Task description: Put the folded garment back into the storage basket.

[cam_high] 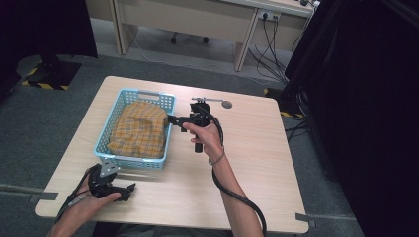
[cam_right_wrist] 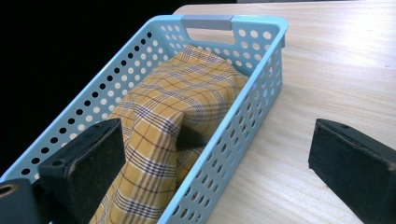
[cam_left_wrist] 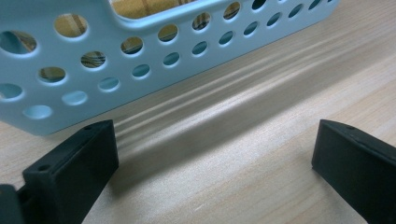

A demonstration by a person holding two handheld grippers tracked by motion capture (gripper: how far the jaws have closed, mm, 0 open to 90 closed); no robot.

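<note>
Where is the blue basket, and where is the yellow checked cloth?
Blue basket [cam_high: 132,162]: high view, on its near wall.
Yellow checked cloth [cam_right_wrist: 187,98]: right gripper view, on the raised middle of the fabric.

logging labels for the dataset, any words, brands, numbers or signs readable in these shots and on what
None: no readable text in any view.
The blue basket and the yellow checked cloth in it carry no lettering.
The grey strip on the basket handle is blank.
The table bears no label.
The yellow and black hazard stripes on the floor are a pattern, not words.
</note>
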